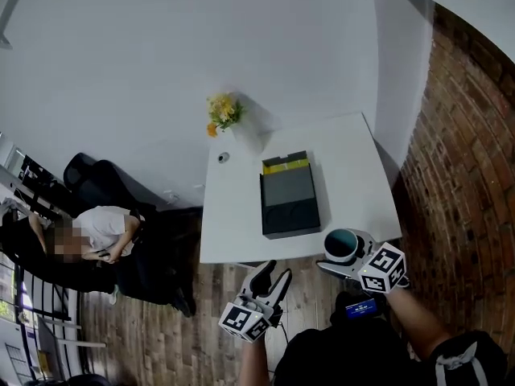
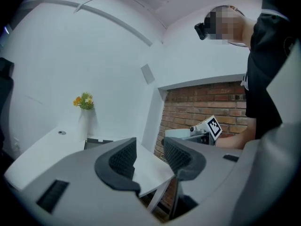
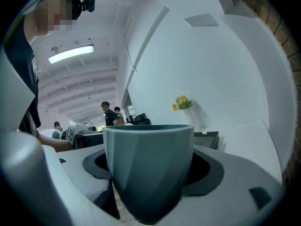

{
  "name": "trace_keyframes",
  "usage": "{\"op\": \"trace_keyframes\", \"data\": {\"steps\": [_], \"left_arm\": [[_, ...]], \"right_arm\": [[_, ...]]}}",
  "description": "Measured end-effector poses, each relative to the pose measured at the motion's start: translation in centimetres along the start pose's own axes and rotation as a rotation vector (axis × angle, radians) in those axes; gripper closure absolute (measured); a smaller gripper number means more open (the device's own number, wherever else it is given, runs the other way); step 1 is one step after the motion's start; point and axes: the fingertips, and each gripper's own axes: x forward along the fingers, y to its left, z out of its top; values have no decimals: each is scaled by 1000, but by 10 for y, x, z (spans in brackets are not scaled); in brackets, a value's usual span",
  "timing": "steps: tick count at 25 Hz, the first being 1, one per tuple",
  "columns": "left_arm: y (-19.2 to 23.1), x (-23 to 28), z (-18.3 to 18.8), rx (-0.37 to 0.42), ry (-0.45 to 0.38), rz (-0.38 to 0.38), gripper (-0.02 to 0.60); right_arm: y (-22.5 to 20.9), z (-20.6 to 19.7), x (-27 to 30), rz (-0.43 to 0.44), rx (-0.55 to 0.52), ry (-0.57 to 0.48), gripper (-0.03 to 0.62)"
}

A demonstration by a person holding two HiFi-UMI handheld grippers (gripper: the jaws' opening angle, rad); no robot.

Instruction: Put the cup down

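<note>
A teal cup [image 3: 148, 166] stands upright between the jaws of my right gripper [image 3: 148, 173], which is shut on it. In the head view the cup [image 1: 342, 245] hangs at the near right corner of the white table [image 1: 233, 223], held by the right gripper [image 1: 348, 257]. My left gripper [image 1: 269, 284] is in front of the table's near edge, over the wooden floor. In its own view the left gripper [image 2: 149, 158] is open, with nothing between its dark pads.
A dark box [image 1: 289, 196] with two round recesses and a yellow strip lies mid-table. A white vase of yellow flowers [image 1: 225, 115] and a small round object [image 1: 223, 158] sit at the far edge. A brick wall [image 1: 467, 183] runs on the right. A seated person [image 1: 100, 232] is at left.
</note>
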Motion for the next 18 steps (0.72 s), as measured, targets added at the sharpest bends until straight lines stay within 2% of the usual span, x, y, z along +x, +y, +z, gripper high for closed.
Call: {"op": "trace_keyframes", "data": {"steps": [8,14,18], "left_arm": [[25,17,7,20,26,-36,397],[39,21,21,38,23,-99,397],[45,22,25,62,22,-111,397]], "right_arm": [[-13,17,23,-22,10,-26,189],[-5,30,39,-44,-4,-51,189],[1,39,45,-46,-19,-68,189]]}}
